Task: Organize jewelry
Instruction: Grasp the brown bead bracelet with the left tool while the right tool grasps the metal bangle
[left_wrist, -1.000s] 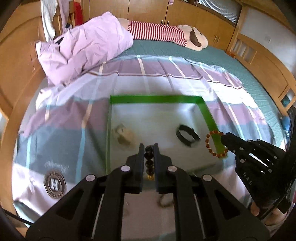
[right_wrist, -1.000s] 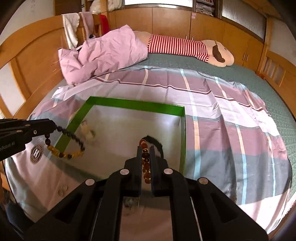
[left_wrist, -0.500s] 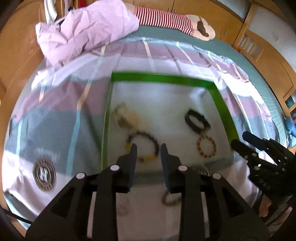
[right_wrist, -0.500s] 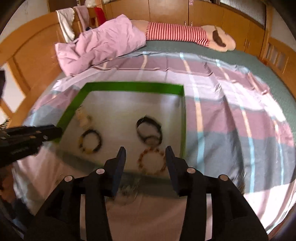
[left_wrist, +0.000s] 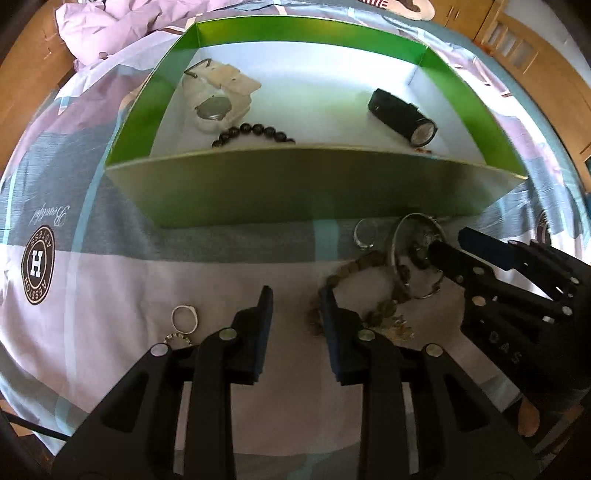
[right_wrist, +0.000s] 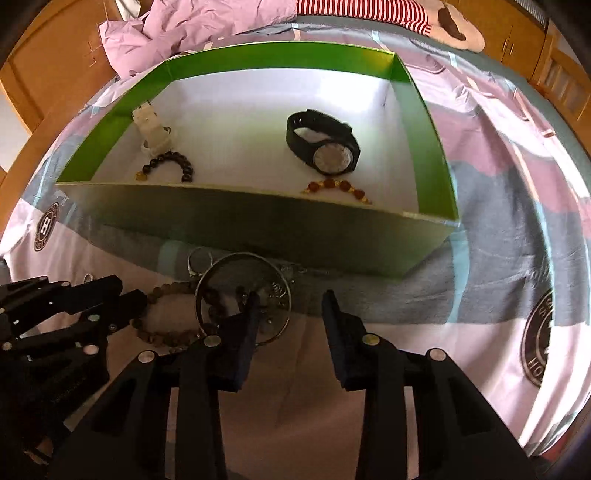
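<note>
A green box holds a white watch, a black bead bracelet, a black watch and an amber bracelet. In front of it on the sheet lie a silver bangle and a brown bead bracelet. My left gripper points down with its jaws opening, the brown bracelet's edge just inside its right finger. My right gripper has its jaws closing astride the bangle's rim, not pressing on it.
Two small rings and a thin chain lie on the striped sheet near the pile. A pink quilt and a striped plush toy are at the head of the bed. Wooden bed rails run along both sides.
Both grippers let go of their bracelets, which now lie in the box. Both opened and came down to the jewelry on the sheet in front of the box.
</note>
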